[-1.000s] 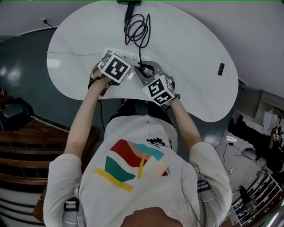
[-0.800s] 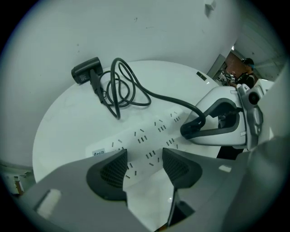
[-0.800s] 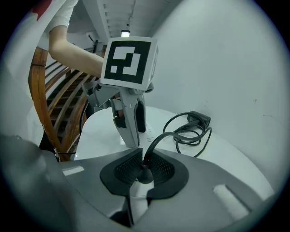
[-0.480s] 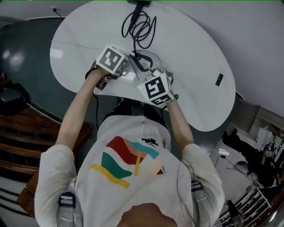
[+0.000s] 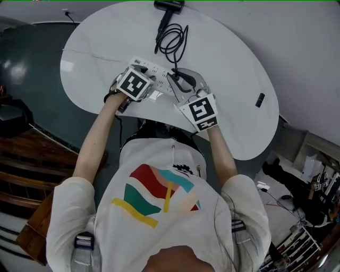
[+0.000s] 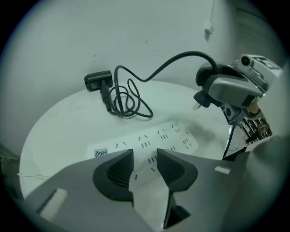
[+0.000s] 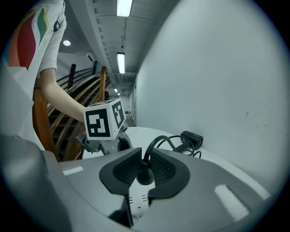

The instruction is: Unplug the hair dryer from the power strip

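On the round white table, the white power strip [image 5: 158, 78] [image 6: 152, 138] lies flat. My left gripper [image 5: 144, 82] [image 6: 145, 156] stands steeply over its near end. Its jaws are closing with that end between them, and a gap shows at each pad. My right gripper [image 5: 183, 84] [image 7: 145, 158] is shut on the black plug [image 6: 202, 96] [image 7: 145, 174]. It holds the plug clear above the strip, prongs bare. The cord [image 5: 173, 38] [image 6: 124, 97] coils back to the black hair dryer [image 5: 169, 6] [image 6: 97, 81] [image 7: 192, 137] by the wall.
A small black object [image 5: 260, 100] lies near the table's right edge. The table [image 5: 228, 58] ends close in front of the person, and a wall bounds its far side. A wooden staircase [image 5: 21, 170] stands to the left.
My right gripper has risen and drawn back toward the right with the plug, which is now out of the strip. My left gripper has stayed over the strip.
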{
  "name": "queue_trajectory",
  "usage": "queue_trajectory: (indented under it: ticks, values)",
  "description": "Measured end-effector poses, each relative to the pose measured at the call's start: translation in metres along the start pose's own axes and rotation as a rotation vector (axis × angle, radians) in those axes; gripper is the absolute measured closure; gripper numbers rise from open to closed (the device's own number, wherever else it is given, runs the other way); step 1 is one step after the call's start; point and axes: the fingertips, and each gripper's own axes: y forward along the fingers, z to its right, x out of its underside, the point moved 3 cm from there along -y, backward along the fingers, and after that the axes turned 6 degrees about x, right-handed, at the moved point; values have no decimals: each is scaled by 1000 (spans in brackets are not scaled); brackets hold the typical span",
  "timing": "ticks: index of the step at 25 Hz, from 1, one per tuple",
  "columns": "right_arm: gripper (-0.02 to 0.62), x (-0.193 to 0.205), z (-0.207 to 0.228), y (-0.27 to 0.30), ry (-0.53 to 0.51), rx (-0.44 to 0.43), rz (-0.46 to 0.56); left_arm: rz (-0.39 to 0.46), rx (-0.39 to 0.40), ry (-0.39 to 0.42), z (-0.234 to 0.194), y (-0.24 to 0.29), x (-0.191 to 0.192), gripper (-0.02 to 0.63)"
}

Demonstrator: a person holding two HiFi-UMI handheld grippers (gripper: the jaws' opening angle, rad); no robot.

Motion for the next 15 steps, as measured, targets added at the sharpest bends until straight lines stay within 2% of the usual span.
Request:
queue_trajectory:
  ticks: [9, 15]
  values:
    - [522, -11, 1, 1, -31, 9, 10, -22, -3, 34, 5, 4, 1, 436]
    - [522, -10, 6, -5, -35, 27, 4, -9, -60, 87, 0, -1, -7, 434]
